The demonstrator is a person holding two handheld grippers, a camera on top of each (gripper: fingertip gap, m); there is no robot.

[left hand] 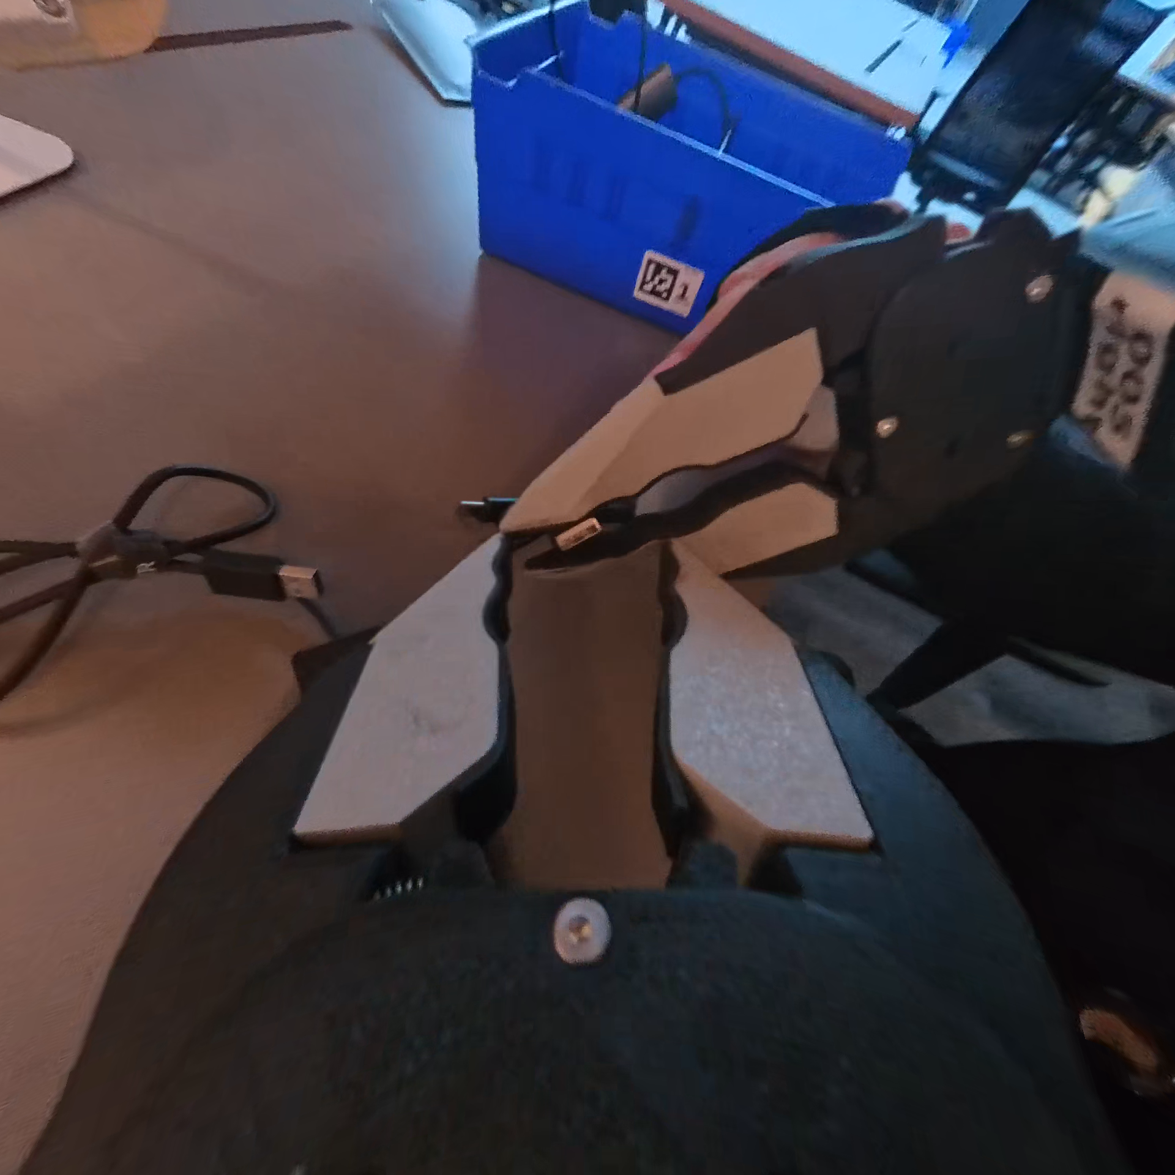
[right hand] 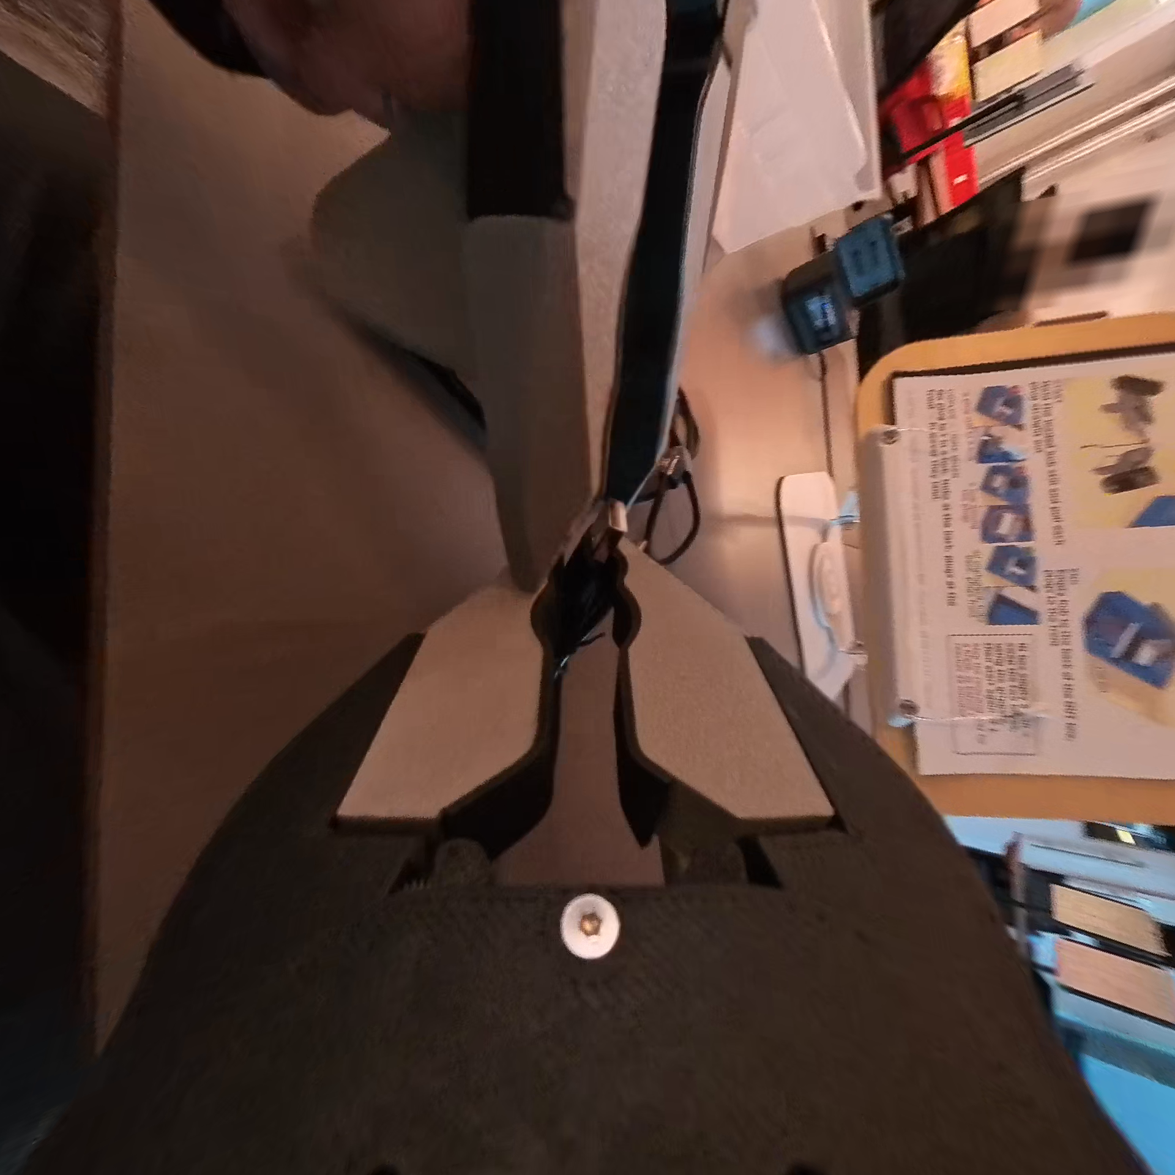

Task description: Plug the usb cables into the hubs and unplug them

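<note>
My right gripper is shut on a black USB cable; the cable's silver plug sticks out past the fingertips. In the left wrist view this gripper reaches in from the right and holds the plug just beyond my left gripper's tips. My left gripper is open and empty, its jaws wide apart above the brown table. A blue bin with black cables and a hub stands behind. A second bundled USB cable lies on the table at left.
A white object lies at the far left of the table. The table edge runs along the right, with dark floor below. In the right wrist view a tan board with a printed sheet and small black boxes stand beyond. My right tips are roughly 35 cm from the white object.
</note>
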